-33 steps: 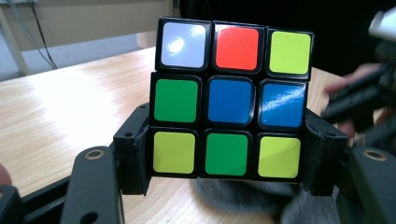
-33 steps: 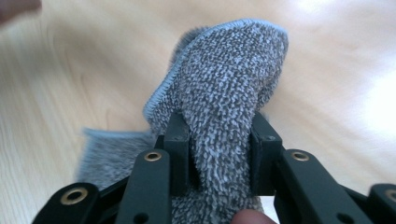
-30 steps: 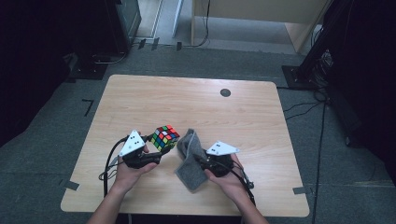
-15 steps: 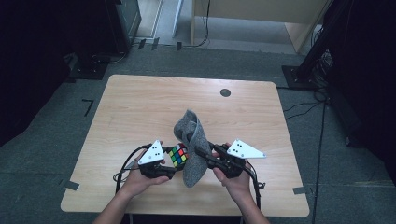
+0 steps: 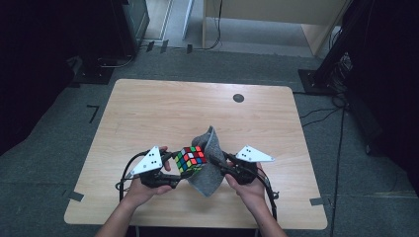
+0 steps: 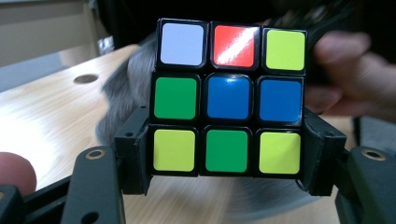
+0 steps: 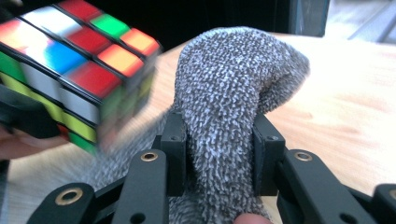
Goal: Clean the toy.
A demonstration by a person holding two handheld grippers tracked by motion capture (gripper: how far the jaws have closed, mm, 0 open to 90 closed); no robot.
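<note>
so at the near edge of the wooden table (image 5: pixel 148 113) the person has both hands up close together. on the left, the left gripper (image 5: pixel 170 170) is clamped tight on a scrambled rubik's cube (image 5: pixel 190 159), jaws pressing its two sides near the bottom row. from the left gripper view the cube (image 6: pixel 229 95) faces the camera square on: white, red, yellow-green across the top, green and two blues in the middle, yellow-green, green, yellow-green below. it's held up off the table, just left of the cloth and right against it.

next over, a grey knitted cloth (image 5: pixel 210 160) hangs bunched between the two grippers, its top poking up toward the far side. on the right, the right gripper (image 5: pixel 222 165) has its jaws pinched on a thick fold of that cloth (image 7: pixel 224 107), so they sit partway apart with the fabric stuffed between. in that view the cube (image 7: pixel 70 65) is blurry, at the upper left. far off there's a small dark round hole (image 5: pixel 238 98) in the tabletop.
</note>
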